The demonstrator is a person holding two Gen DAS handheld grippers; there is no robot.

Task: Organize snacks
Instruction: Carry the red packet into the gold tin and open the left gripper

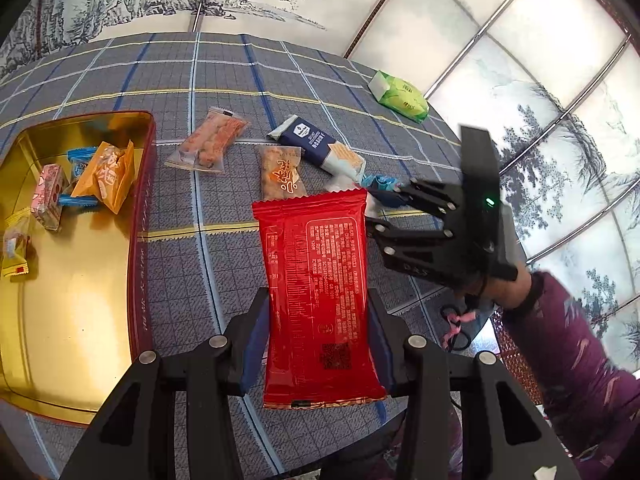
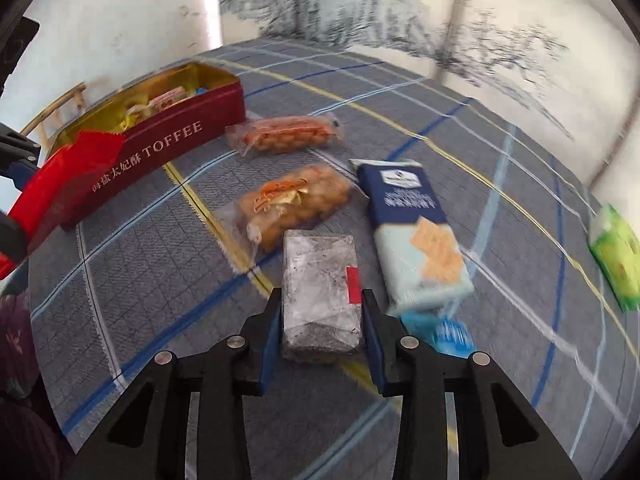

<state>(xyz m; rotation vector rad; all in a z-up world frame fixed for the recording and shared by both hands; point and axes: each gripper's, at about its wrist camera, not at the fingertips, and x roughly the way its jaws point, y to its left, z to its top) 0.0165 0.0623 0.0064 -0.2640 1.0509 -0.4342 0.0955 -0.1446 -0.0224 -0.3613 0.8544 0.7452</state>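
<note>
The work stood mid-way through the packing: the toffee tin (image 2: pixel 168 136) already held several small packets, while others lay loose on the checked tablecloth (image 1: pixel 224 80). The left gripper (image 1: pixel 318 320) was clamped on a red packet (image 1: pixel 316 276), its pads pressed to the two long edges, the packet held clear of the cloth and to the right of the tin. The right gripper (image 2: pixel 320 312) had its pads against the sides of a silvery grey wrapped block (image 2: pixel 320 280) – the block looked to rest on the cloth, so this seemed a grip just taken rather than a lift. The next move, as I judged it, called for the left hand to carry the red packet over the tin's rim and let go inside, and for the right to raise its block without dragging the neighbours. Those lay close: a clear bag of orange snacks (image 2: pixel 292 204) just beyond the block, a navy cracker pack (image 2: pixel 416 232) beside it, and a blue sweet (image 2: pixel 452 336) near the right pad. The red packet was glossy, crimped at its ends, its printed back uppermost – slippery stuff, likely to bow if squeezed.
</note>
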